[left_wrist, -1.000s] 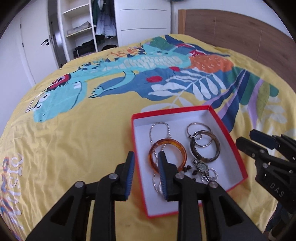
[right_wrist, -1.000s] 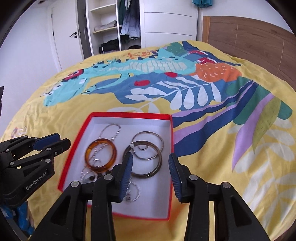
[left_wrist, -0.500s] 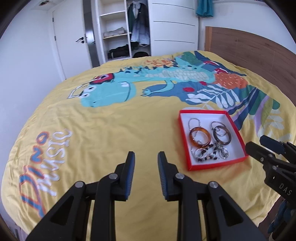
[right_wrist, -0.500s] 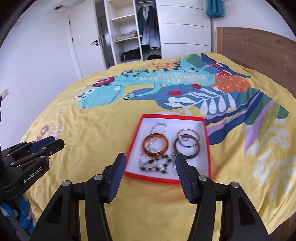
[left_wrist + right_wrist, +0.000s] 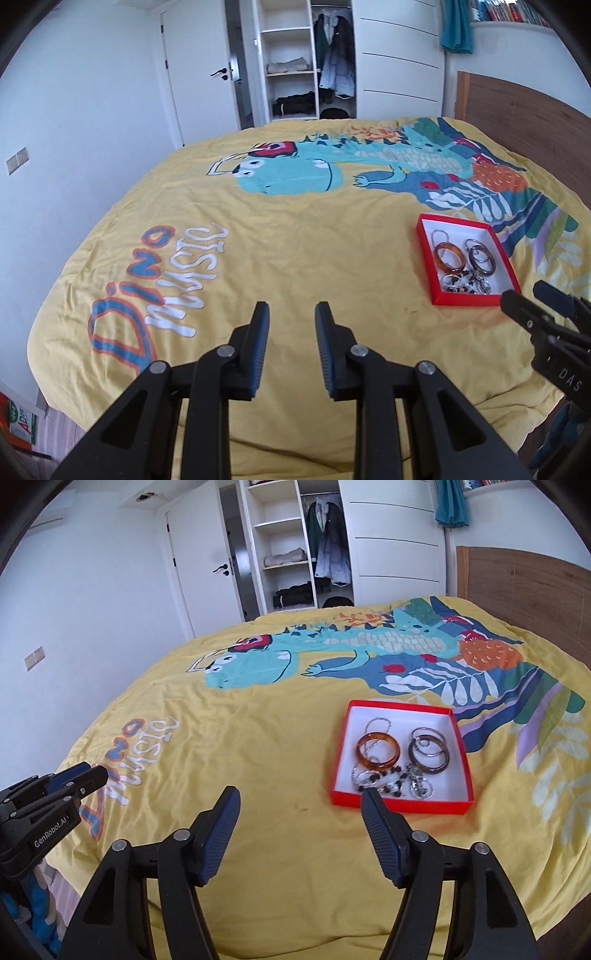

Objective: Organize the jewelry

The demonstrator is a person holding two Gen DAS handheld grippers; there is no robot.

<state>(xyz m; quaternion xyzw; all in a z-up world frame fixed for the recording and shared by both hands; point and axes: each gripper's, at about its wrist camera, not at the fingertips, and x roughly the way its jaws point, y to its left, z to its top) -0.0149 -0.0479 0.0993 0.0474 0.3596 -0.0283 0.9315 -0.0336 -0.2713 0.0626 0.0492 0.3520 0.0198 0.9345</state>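
A red-rimmed white box [image 5: 463,751] lies on the yellow bedspread and also shows in the left wrist view [image 5: 511,267]. In it lie an amber bangle [image 5: 377,750], dark and silver rings [image 5: 429,755], a thin chain [image 5: 376,724] and a tangle of beads and small pieces [image 5: 391,780]. My left gripper [image 5: 291,314] is open and empty, well left of the box and above the bed's near part. My right gripper [image 5: 300,798] is wide open and empty, just before the box's near left corner.
The bedspread [image 5: 295,236] has a dinosaur print and "Dino Music" lettering. A wooden headboard [image 5: 524,590] stands at the right. An open wardrobe [image 5: 295,546] and a white door [image 5: 207,565] are beyond the bed. The bed's near edge drops off below both grippers.
Both grippers have pulled back and up from the box, which now looks small and far. The right gripper's jaws have spread wider. The jewelry stays in the box.
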